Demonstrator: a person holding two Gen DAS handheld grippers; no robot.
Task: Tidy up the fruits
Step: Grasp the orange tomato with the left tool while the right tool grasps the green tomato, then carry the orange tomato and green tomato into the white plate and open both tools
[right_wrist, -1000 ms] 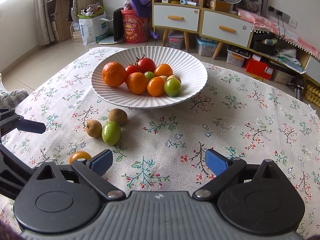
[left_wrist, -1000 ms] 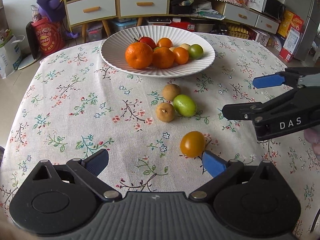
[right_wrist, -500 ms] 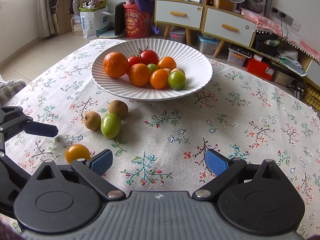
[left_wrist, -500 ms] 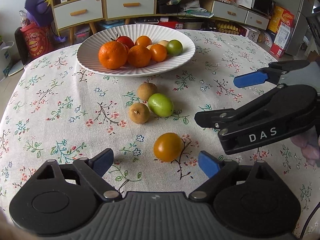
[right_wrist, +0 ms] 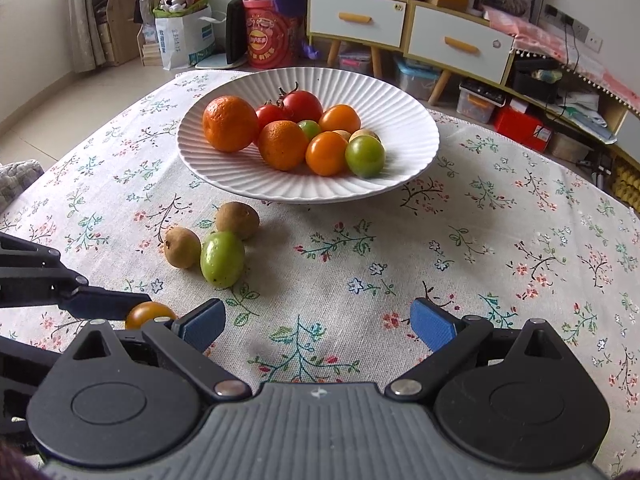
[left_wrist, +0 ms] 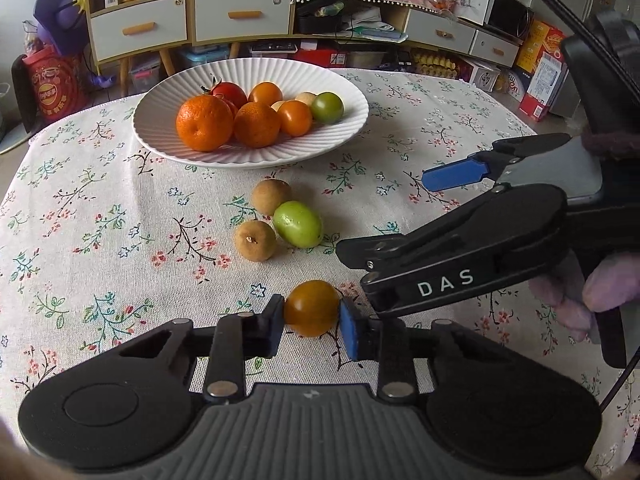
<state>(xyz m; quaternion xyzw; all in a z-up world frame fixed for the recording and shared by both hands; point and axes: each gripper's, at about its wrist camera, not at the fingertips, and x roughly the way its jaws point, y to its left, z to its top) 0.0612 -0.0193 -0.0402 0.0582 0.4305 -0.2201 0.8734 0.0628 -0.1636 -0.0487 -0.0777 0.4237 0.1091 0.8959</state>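
1. Plate (left_wrist: pixel 160 136): on the counter (left_wrist: pixel 100 220), fruit already piled in it.
2. Tomato (left_wrist: pixel 312 308): orange, on the cloth, clamped by the left hand-held gripper (left_wrist: pixel 312 322).
3. Right hand-held gripper (right_wrist: pixel 318 322): fingers spread, holding nothing.
4. Left to plate: green fruit (left_wrist: pixel 298 224), two brown fruits (left_wrist: pixel 255 240), tomato.

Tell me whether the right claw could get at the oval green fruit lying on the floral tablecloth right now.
Probably yes: the right claw is open and empty, and the oval green fruit lies ahead to its left with bare cloth between.
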